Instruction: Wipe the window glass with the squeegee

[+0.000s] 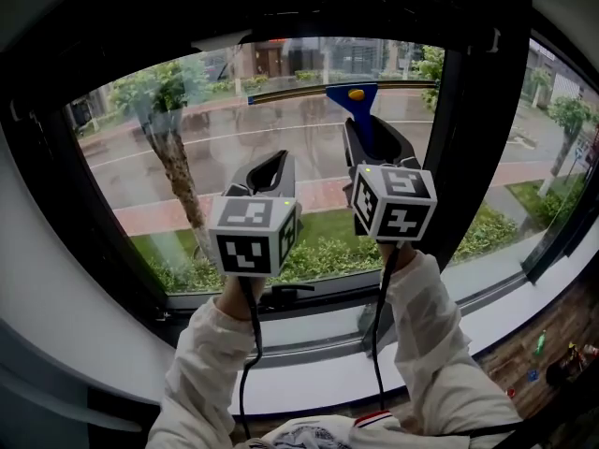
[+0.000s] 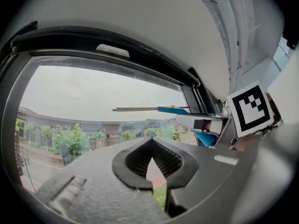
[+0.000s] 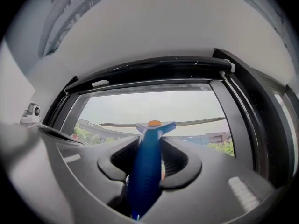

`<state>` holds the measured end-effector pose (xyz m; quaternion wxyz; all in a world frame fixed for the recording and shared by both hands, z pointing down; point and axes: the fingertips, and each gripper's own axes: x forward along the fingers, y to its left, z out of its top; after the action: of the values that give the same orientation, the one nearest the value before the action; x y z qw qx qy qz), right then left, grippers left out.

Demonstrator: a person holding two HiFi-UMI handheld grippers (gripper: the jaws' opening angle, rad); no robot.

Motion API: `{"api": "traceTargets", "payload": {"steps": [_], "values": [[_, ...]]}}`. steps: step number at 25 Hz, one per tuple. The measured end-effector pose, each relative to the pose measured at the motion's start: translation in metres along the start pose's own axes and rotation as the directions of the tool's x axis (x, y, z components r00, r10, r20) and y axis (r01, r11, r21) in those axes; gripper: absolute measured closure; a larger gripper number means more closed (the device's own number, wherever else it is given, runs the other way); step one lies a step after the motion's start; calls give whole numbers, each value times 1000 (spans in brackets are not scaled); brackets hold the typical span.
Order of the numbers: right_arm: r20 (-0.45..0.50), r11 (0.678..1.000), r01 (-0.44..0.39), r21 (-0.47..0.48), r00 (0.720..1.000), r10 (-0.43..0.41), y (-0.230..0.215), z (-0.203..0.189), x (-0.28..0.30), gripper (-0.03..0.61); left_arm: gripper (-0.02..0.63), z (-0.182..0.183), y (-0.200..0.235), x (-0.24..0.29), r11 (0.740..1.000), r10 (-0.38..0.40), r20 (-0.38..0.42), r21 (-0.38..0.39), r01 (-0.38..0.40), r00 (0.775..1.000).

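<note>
Step in hand: I judge this is the start of a wiping stroke, with the squeegee point(image 1: 359, 99) raised to the upper part of the window glass point(image 1: 234, 134).
Squeegee position: the blade lies level across the pane, just under the top of the window frame point(image 1: 309, 17) and toward the pane's right half. I cannot tell whether its edge touches the glass.
Right claw point(image 3: 150, 146): clamped on the squeegee's blue handle, which runs straight up between the jaws.
Left claw point(image 2: 151, 143): closed on itself with nothing in it, held up just beside the right one and below the blade.
Squeegee look: a blue handle widens into a wedge-shaped head with an orange button, and this carries a long, thin, metal-coloured blade rail.
Next move: I need to press the blade flat to the glass and draw it down evenly. I must keep it level and grip firmly enough that the handle does not twist.
</note>
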<state>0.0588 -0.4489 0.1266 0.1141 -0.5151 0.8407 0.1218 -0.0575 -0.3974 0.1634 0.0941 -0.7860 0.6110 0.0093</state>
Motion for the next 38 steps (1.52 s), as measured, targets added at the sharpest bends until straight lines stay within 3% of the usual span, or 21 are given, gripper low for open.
{"api": "traceTargets", "payload": {"steps": [22, 38], "values": [[-49, 1000, 11, 22, 999, -10, 3, -92, -34, 430, 612, -85, -29, -14, 998, -44, -65, -55, 41, 997], [-100, 1000, 12, 23, 995, -9, 8, -153, -60, 430, 612, -156, -46, -21, 993, -26, -119, -120, 12, 993]]}}
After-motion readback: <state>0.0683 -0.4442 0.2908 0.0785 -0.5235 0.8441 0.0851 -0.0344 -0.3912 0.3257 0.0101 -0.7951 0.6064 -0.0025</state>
